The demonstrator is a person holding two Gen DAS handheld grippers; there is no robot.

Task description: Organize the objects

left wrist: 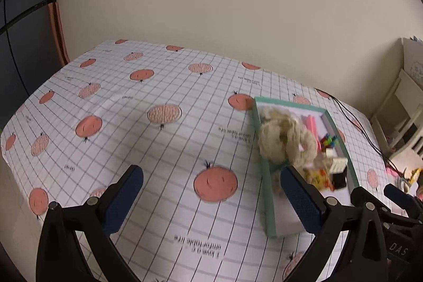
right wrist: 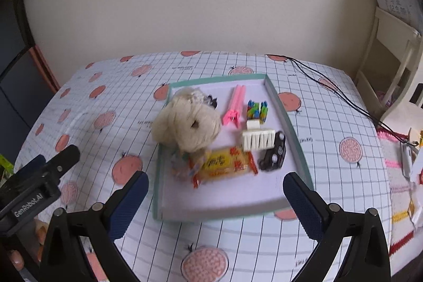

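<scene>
One tray (right wrist: 288, 123) w/ plush toy (right wrist: 187, 123), snack pack (right wrist: 224, 163), brush (right wrist: 257, 139).

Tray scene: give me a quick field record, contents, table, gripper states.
tray: shallow, green rim, on checked tablecloth
contents: fluffy cream toy, pink clip, coloured pegs, white brush, black part, yellow snack packet
toy position: overlapping the tray's left rim
left gripper: open, empty
right gripper: open, empty

Both tongs (left wrist: 211, 197) (right wrist: 215, 200) have black frames with silver screws, navy textured pads (right wrist: 129, 205), and a white "GenRobot.AI" marking.
</scene>
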